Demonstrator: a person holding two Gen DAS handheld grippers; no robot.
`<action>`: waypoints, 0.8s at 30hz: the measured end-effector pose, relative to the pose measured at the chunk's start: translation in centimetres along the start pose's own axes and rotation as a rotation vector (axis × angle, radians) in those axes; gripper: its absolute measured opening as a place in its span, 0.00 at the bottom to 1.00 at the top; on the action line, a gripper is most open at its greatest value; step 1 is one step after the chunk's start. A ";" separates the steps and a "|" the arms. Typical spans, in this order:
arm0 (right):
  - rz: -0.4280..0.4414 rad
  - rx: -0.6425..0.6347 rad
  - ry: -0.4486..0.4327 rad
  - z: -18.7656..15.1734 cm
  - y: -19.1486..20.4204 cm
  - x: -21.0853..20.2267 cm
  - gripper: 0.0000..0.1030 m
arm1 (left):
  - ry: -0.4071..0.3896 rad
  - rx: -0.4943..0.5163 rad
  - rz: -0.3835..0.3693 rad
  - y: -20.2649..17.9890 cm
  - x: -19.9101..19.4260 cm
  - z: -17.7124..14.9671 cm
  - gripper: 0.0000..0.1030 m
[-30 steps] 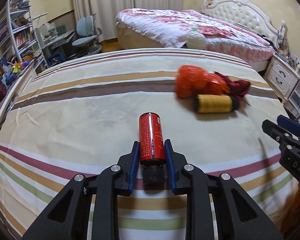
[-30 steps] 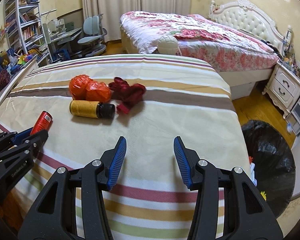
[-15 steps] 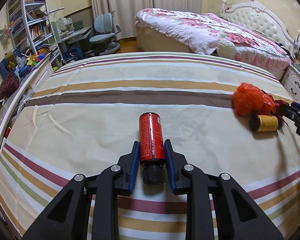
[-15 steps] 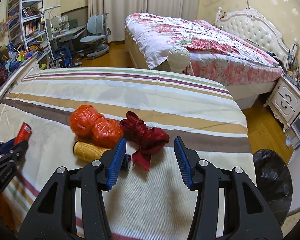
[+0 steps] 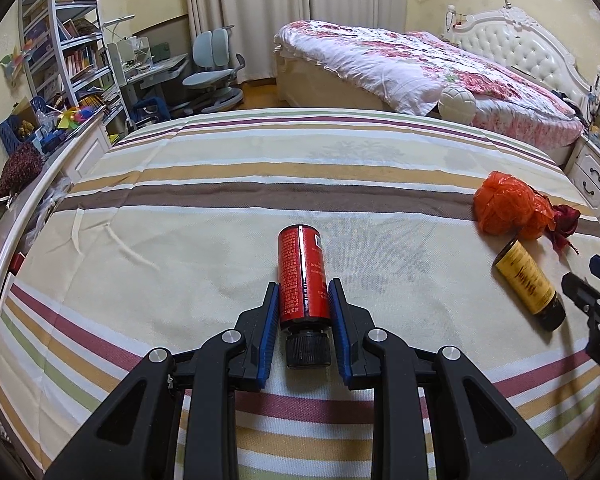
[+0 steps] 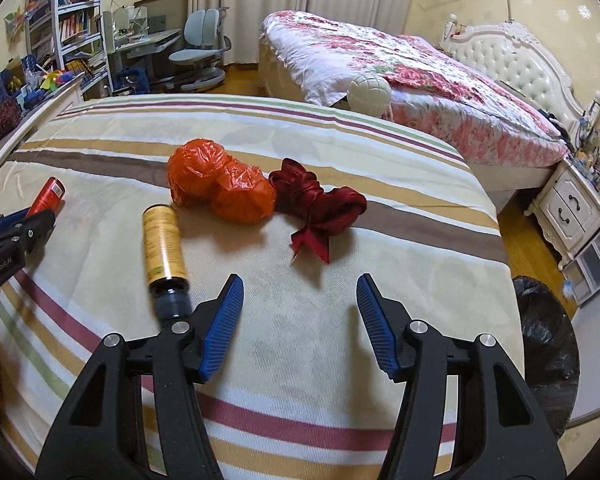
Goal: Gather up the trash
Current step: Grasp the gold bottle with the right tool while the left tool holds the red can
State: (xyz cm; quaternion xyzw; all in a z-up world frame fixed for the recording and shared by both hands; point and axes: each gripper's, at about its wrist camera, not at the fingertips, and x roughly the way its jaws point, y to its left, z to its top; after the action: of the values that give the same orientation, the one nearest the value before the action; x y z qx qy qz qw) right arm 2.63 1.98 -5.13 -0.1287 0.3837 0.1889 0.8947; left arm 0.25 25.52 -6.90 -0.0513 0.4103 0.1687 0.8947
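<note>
Left gripper (image 5: 303, 312) clamped on red bottle (image 5: 302, 276), cap toward the camera, held over the striped bed (image 5: 220, 208). Right gripper (image 6: 300, 312) empty, jaws opening, nothing between them. Yellow bottle (image 6: 163, 240) lies just to its left; orange bag (image 6: 220, 188) and red ribbon (image 6: 320, 204) lie ahead. Judgement: next pick is probably the ribbon. Centre jaws over its bunched knot, press into the bedding, then close. Black trash bag (image 6: 548, 344) waits on the floor, right.
</note>
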 end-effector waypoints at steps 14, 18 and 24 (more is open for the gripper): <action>0.125 -0.106 -0.021 1.9 5.7 -0.2 0.47 | 0.002 -0.055 0.029 3.2 -0.6 -0.8 0.25; 0.126 -0.128 0.016 2.2 6.6 1.3 0.35 | -0.001 -0.054 0.025 3.2 -0.6 -0.8 0.25; 0.127 -0.134 0.038 1.5 6.8 1.6 0.25 | -0.002 -0.050 0.023 3.0 -0.6 -0.9 0.25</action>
State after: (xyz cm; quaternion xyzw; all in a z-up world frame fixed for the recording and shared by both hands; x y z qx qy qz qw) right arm 1.63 9.06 -5.86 -0.1671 0.3945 0.2678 0.8630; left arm -1.77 27.99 -6.93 -0.0688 0.4057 0.1890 0.8916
